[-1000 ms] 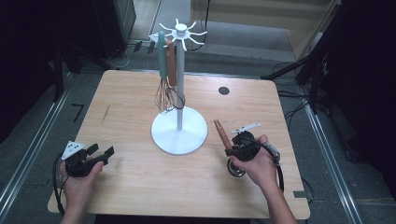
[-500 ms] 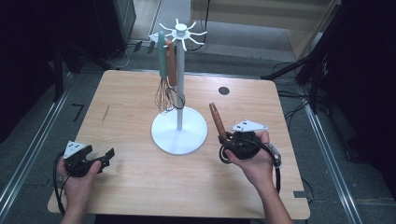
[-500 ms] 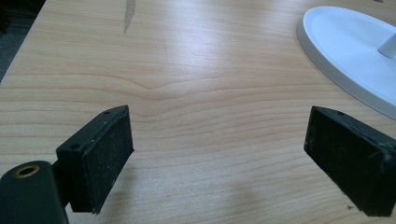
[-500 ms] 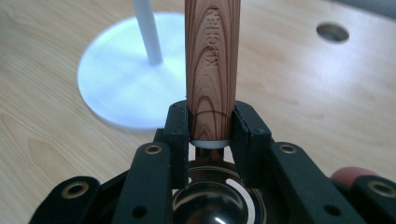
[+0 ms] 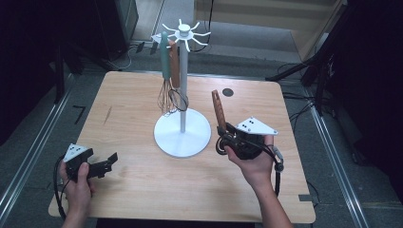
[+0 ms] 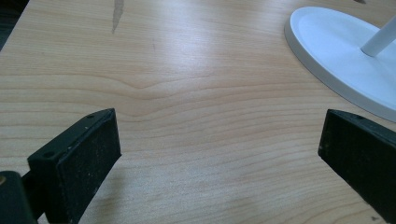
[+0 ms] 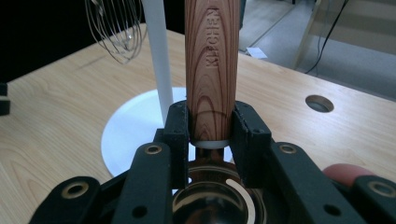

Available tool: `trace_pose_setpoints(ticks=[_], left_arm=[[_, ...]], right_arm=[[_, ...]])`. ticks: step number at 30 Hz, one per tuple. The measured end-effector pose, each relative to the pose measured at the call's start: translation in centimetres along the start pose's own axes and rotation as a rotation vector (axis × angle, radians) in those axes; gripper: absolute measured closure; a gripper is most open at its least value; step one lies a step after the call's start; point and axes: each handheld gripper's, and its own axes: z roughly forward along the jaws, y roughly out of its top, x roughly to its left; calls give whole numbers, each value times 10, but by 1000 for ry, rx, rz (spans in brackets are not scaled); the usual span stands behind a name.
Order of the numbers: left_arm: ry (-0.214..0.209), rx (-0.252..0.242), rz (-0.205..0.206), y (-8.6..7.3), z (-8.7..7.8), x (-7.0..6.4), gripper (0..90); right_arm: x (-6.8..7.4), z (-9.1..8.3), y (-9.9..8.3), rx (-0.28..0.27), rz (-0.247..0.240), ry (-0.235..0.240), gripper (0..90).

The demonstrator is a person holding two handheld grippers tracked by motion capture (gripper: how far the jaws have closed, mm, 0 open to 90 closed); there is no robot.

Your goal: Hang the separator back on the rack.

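- Nearest, the left gripper (image 5: pixel 97 167) rests low over the table (image 5: pixel 142 190) at its near left corner; its jaws stand wide apart with only bare wood between them, as the left gripper view shows.
- Right of centre, the right gripper (image 5: pixel 227 135) is raised off the table in the person's right hand (image 5: pixel 254 159). Its jaws are closed on the ladle (image 7: pixel 212 70), pinching the wooden handle at its lower end, just above the metal bowl (image 7: pixel 212 200) that sits behind the jaws.
- The handle's long axis runs up and away from the jaws, tilted slightly left in the high view, with its free tip (image 5: pixel 215 94) uppermost and pointing toward the far edge.
- Beyond and to the left stands the rack (image 5: pixel 183 137), its pole (image 7: pixel 156 51) just left of the handle in the right gripper view.
- Farthest, the hooks (image 5: pixel 195 35) at the pole's top lie above and left of the handle tip; a whisk (image 5: pixel 166 71) and a second utensil (image 5: pixel 174 66) already hang there. The right hand is much the nearer; a hanging move would likely need the tip lifted and carried left.
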Motion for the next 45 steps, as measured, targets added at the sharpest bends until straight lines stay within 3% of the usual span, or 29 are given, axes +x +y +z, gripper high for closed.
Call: trace_pose_setpoints(ticks=[5,19,34,45], left_arm=[[2,-2,2,0,0,0,0],[2,3,14,0,1,-1,0],[-4,4,21,-1,1,-2,0],[-8,10,27,-1,1,-2,0]], right_arm=[[3,-1,5,-27,-3,13,712],[18,-7,23,-182,-22,34,712],[26,-3,36,-240,-26,71,712],[26,0,51,-273,-35,66,712]])
